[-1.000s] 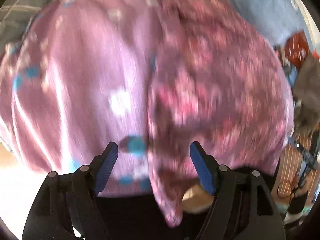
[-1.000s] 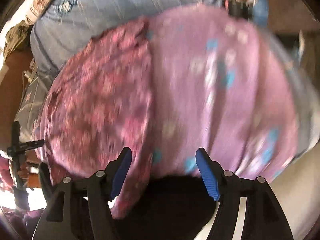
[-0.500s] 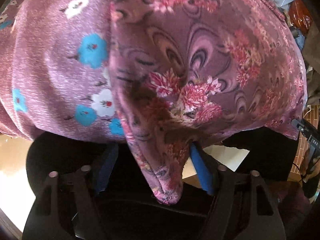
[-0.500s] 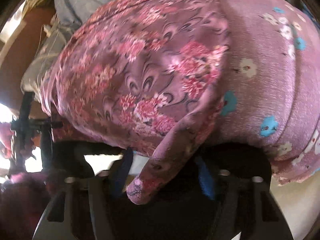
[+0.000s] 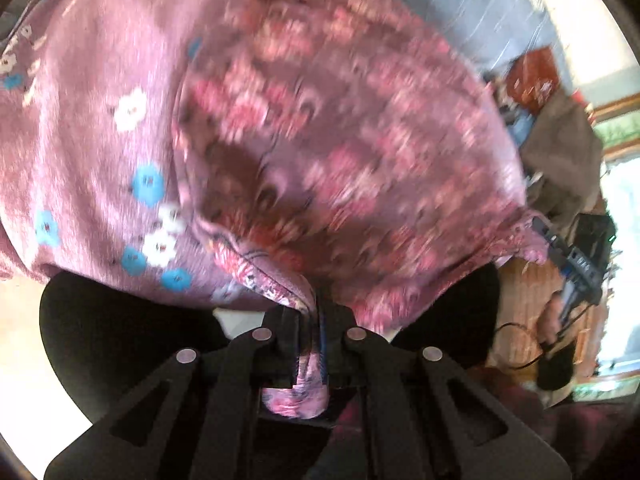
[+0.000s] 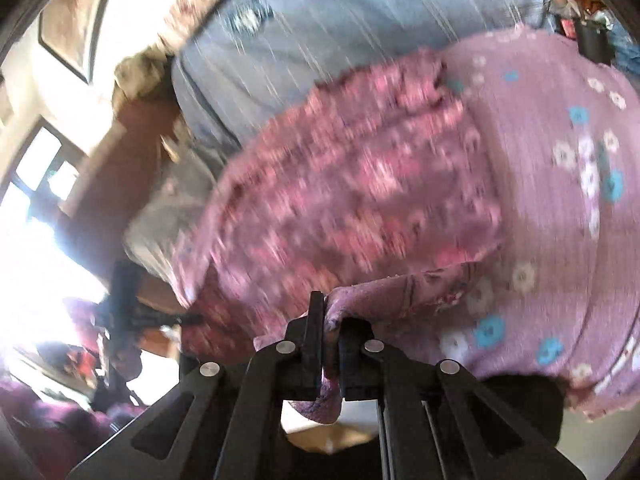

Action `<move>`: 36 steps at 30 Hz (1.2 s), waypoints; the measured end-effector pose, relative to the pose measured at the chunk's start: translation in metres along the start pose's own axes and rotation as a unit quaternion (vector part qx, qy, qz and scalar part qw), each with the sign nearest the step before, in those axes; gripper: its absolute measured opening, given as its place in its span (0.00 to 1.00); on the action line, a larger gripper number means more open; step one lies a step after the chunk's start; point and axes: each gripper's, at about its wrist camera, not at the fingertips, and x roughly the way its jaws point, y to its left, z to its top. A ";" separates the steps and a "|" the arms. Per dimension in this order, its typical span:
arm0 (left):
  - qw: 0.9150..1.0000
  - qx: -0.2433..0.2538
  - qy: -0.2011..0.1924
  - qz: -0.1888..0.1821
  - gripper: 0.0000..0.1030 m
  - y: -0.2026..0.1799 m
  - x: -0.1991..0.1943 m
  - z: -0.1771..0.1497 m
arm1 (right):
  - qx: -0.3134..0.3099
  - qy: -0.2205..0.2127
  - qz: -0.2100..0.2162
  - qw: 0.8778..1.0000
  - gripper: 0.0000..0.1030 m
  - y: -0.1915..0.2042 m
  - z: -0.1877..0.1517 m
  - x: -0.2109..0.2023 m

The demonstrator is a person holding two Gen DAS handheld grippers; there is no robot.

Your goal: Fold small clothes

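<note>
A small mauve garment with a pink floral print (image 5: 340,148) lies on top of a lilac cloth with blue and white flowers (image 5: 100,128). My left gripper (image 5: 310,320) is shut on a near edge of the floral garment, with cloth bunched between its jaws. In the right wrist view the same floral garment (image 6: 360,200) lies beside the lilac cloth (image 6: 560,200), and my right gripper (image 6: 330,328) is shut on another near edge of it. Both views are blurred by motion.
A pale blue striped fabric (image 6: 360,20) lies behind the clothes. A dark round surface (image 5: 112,340) shows under the near edge. A brown cloth pile (image 5: 560,160) and cluttered items sit at the right; a bright window (image 6: 36,240) is at the left.
Both grippers were open a second ago. They have since closed on the near edge of the floral garment and are moving with it.
</note>
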 end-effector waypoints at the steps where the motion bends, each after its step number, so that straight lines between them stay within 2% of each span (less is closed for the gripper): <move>1: 1.000 -0.002 -0.010 -0.007 0.05 0.001 -0.007 0.007 | 0.004 -0.008 0.007 1.000 0.05 0.000 0.004 -0.003; 5: 0.999 -0.001 -0.044 -0.020 0.05 -0.006 -0.021 0.025 | 0.006 -0.029 0.008 1.000 0.05 0.005 0.018 -0.005; 9: 0.998 0.000 -0.062 -0.033 0.05 -0.010 -0.023 0.037 | 0.014 -0.049 0.011 0.999 0.05 0.003 0.030 -0.010; 18: 0.996 -0.008 -0.077 -0.047 0.05 -0.020 -0.028 0.055 | 0.052 -0.064 0.011 0.997 0.05 -0.012 0.043 -0.006; 36: 0.993 -0.013 -0.111 -0.031 0.05 -0.017 -0.041 0.066 | 0.062 -0.077 -0.005 0.995 0.05 -0.009 0.070 0.017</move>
